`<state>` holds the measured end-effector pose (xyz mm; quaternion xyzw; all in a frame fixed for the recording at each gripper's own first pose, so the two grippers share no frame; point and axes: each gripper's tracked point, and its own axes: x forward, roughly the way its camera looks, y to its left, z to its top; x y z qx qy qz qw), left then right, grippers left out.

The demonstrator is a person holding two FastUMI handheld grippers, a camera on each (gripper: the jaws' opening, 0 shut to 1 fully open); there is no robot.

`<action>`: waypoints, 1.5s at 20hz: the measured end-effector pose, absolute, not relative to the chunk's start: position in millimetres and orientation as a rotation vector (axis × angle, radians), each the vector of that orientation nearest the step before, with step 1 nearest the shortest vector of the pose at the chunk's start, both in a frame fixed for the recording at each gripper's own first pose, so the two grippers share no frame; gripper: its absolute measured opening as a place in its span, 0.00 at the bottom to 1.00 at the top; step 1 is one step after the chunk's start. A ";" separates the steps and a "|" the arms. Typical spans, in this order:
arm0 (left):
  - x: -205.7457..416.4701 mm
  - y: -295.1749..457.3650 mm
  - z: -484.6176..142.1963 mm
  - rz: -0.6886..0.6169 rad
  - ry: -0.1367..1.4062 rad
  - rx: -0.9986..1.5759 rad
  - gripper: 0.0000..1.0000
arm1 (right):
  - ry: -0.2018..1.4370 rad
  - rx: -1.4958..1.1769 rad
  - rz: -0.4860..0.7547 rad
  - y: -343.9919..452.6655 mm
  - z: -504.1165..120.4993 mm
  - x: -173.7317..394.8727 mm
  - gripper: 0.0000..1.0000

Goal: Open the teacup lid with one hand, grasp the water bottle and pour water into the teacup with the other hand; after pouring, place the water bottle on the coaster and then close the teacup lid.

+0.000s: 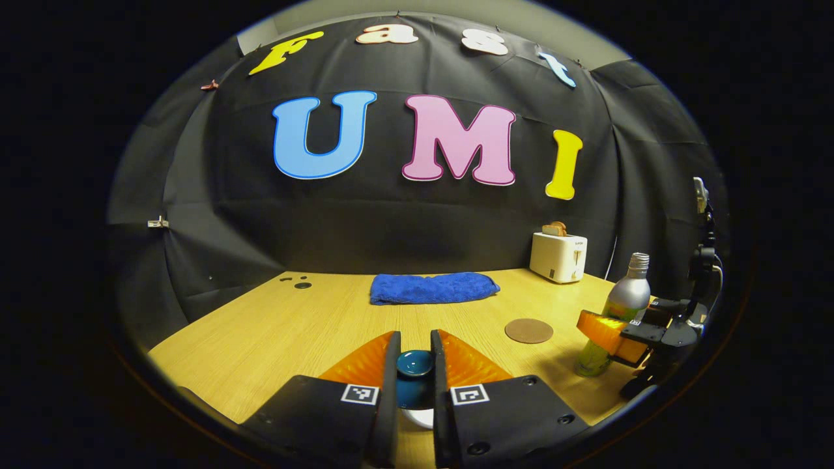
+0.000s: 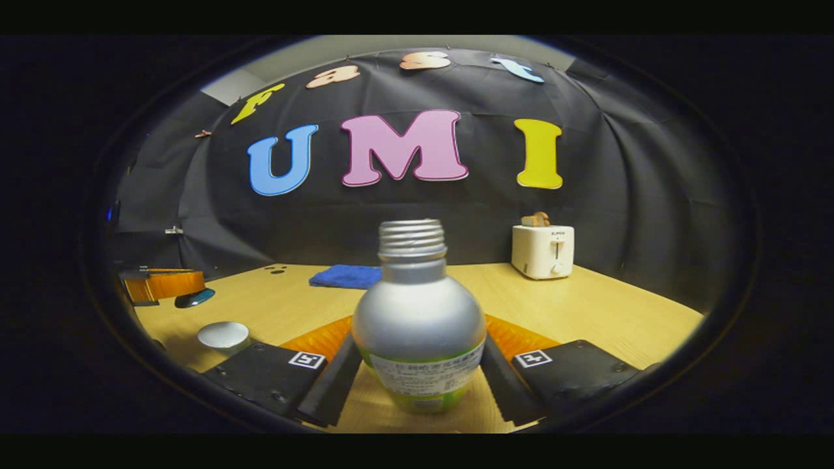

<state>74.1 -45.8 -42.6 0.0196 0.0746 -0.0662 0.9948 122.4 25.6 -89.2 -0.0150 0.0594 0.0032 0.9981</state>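
My left gripper (image 1: 414, 337) is shut on the blue teacup lid (image 1: 414, 363), holding it above the white teacup (image 1: 421, 418). In the right gripper view, that gripper (image 2: 164, 284) hangs at the far left with the lid (image 2: 194, 298) in it, and the teacup (image 2: 223, 335) stands uncovered on the table below. The silver water bottle (image 2: 417, 319), uncapped and with a green label, stands upright on the table with my right gripper (image 2: 420, 329) shut on its body. In the left gripper view, the right gripper (image 1: 616, 333) and bottle (image 1: 624, 301) are at the right. A round brown coaster (image 1: 529, 330) lies left of the bottle.
A folded blue towel (image 1: 431, 287) lies at the back of the wooden table (image 1: 280, 332). A white toaster (image 1: 558, 256) with toast in it stands at the back right. Small dark holes (image 1: 301, 284) mark the tabletop at the back left.
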 end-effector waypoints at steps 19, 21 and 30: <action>56.7 8.9 -39.8 -0.058 0.131 0.020 0.26 | 0.121 -0.340 0.051 33.3 -67.9 139.5 0.80; 54.0 18.7 -42.6 -0.046 0.138 0.018 0.26 | 0.110 -0.473 0.076 41.7 -61.4 142.1 0.79; 48.6 50.1 -48.0 -0.034 0.147 -0.009 0.29 | 0.136 -0.892 0.224 94.6 -86.7 138.1 0.80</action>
